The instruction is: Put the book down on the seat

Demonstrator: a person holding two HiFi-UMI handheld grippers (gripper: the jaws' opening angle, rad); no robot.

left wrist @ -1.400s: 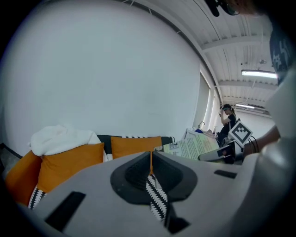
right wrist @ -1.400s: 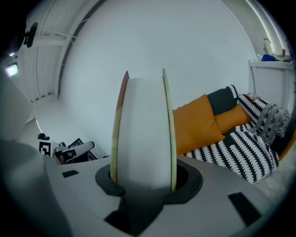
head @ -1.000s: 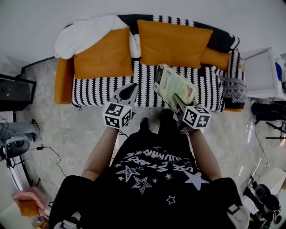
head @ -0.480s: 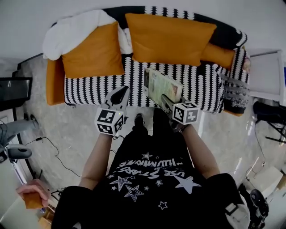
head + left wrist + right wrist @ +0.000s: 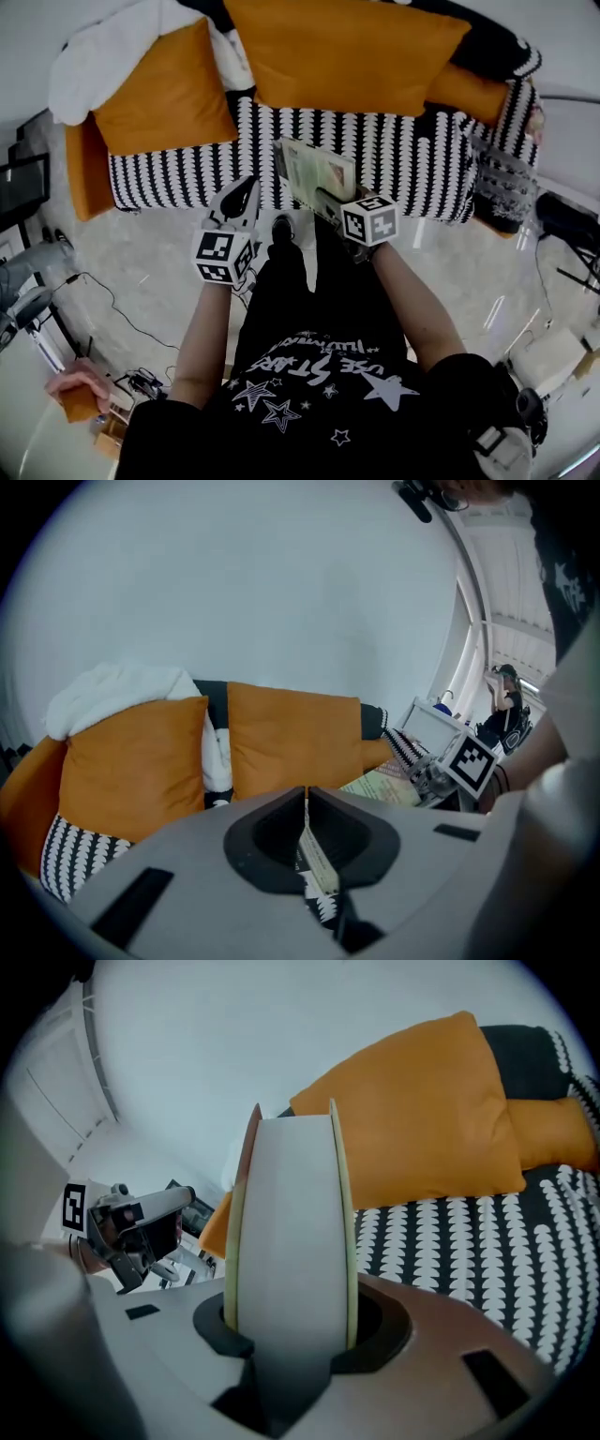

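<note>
The right tool (image 5: 328, 200) clenches the book (image 5: 314, 171) above the seat (image 5: 403, 161), apparently not yet touching it; the left tool (image 5: 242, 192) is closed, empty.

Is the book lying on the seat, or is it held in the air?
Held in the air: the right gripper clamps the book, clear of the striped seat.

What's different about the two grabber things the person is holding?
The right gripper is clamped on the book; the left gripper holds nothing. The right gripper's jaws stand apart, held open by the book's thickness; the left gripper's jaws are pressed together. Both point toward the black-and-white sofa.
</note>
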